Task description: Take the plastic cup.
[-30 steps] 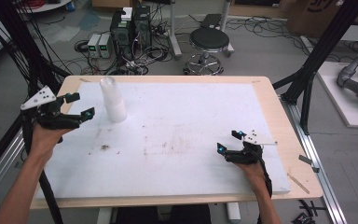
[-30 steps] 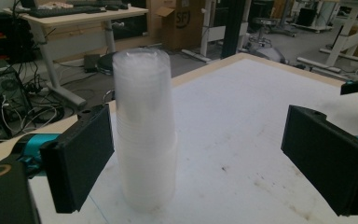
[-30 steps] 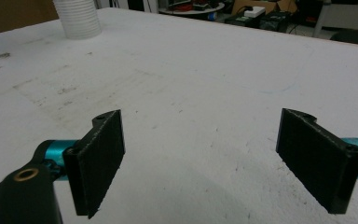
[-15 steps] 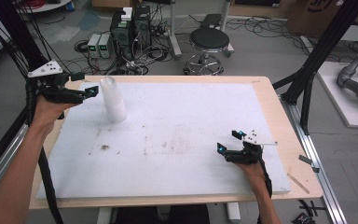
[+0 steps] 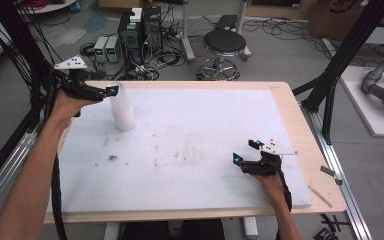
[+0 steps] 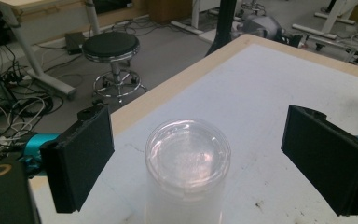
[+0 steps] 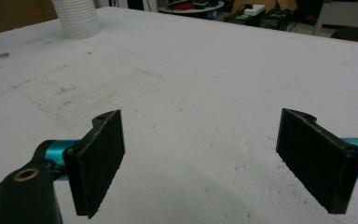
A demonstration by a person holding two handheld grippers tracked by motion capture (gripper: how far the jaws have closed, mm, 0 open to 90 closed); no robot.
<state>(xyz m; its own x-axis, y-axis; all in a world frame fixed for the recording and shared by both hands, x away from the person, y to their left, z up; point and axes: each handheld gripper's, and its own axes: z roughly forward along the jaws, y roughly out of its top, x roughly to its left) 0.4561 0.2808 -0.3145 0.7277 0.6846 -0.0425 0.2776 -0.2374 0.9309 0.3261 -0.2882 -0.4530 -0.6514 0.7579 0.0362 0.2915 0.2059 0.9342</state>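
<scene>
The table (image 5: 290,115) was a pale wooden slab with rounded corners, and a white mat (image 5: 200,130) covered most of it, flat and matte, flecked with dark smudges and scuffs toward my side. Beyond the far edge a round black stool (image 5: 224,43) stood on a chrome base among cables on the grey floor.

Near the far left corner of the mat stood an upright stack of cups (image 5: 123,108), a tall white cylinder with fine ribbing on its side and a clear, glossy, round rim on top (image 6: 187,151).

My left gripper (image 5: 107,91) hung above that stack with its jaws spread wide. In the left gripper view the flat black pads (image 6: 85,156) sat well apart on either side of the top cup, touching nothing.

My right gripper (image 5: 244,151) rested low over the near right part of the mat, far from the stack. Its jaws were also wide open and empty, the rectangular pads (image 7: 99,151) rough and matte, mounted on teal fittings.
</scene>
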